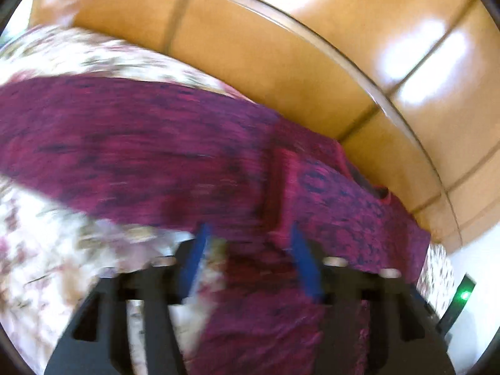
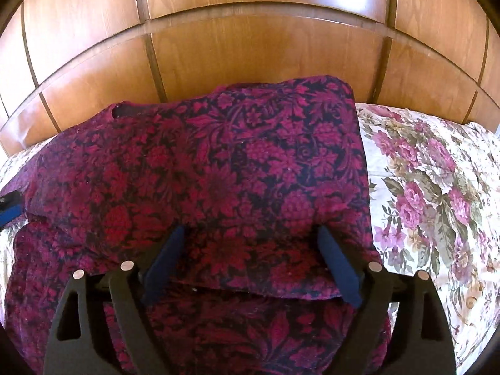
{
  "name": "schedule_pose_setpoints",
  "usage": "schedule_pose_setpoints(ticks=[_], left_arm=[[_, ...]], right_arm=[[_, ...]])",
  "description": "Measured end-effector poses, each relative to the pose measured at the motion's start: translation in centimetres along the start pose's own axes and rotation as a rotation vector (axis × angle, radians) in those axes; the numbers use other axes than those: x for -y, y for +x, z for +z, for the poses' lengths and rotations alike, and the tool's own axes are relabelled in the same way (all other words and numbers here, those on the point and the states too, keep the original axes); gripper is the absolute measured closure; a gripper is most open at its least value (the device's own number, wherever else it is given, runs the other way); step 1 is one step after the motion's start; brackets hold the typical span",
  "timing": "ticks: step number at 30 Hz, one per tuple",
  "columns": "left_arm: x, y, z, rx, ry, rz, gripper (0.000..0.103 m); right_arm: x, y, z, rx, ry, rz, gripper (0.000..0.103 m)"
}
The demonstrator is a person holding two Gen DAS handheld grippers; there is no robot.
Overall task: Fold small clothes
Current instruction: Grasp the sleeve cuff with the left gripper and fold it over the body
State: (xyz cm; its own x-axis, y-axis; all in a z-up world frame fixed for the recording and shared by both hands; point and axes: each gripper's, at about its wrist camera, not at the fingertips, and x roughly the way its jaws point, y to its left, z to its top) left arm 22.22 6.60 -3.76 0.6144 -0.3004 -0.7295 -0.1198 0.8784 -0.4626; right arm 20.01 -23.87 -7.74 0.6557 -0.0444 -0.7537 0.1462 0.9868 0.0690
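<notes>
On floral bedspread [image 2: 431, 187], magenta garment [image 2: 218, 162], folded edge between spread right claw [image 2: 251, 229]

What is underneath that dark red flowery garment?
The garment lies on a floral bedspread, which shows along its edges. Whatever sits beneath its middle is covered. Wooden panelling stands behind it.

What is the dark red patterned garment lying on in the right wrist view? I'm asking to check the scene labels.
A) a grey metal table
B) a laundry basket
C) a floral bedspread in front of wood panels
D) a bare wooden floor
C: the garment lies spread on a white bedspread printed with pink flowers, and wooden panels rise behind it.
</notes>
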Motion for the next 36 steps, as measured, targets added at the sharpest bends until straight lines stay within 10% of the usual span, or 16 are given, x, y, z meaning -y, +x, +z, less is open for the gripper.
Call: schedule_pose_setpoints(ticks=[18, 20, 24, 30, 36], left_arm=[[-27.8, -11.1, 3.9, 0.224, -0.722, 0.101, 0.051], [-28.6, -10.7, 5.0, 0.225, -0.710, 0.122, 0.051], [-28.7, -9.7, 6.3, 0.217, -0.670, 0.184, 0.089], [-23.6, -12.4, 7.3, 0.280, -0.485, 0.077, 0.092], [-9.8, -12.6, 6.2, 0.267, -0.126, -0.069, 0.092]], right_arm=[[-0.6, -0.3, -0.1, 0.016, -0.028, -0.033, 0.015], [-0.6, -0.2, -0.1, 0.015, -0.029, -0.034, 0.015], [-0.6, -0.3, -0.2, 0.016, -0.035, -0.040, 0.014], [-0.7, -0.2, -0.3, 0.016, -0.040, -0.046, 0.014], [-0.7, -0.2, -0.3, 0.017, -0.041, -0.046, 0.014]])
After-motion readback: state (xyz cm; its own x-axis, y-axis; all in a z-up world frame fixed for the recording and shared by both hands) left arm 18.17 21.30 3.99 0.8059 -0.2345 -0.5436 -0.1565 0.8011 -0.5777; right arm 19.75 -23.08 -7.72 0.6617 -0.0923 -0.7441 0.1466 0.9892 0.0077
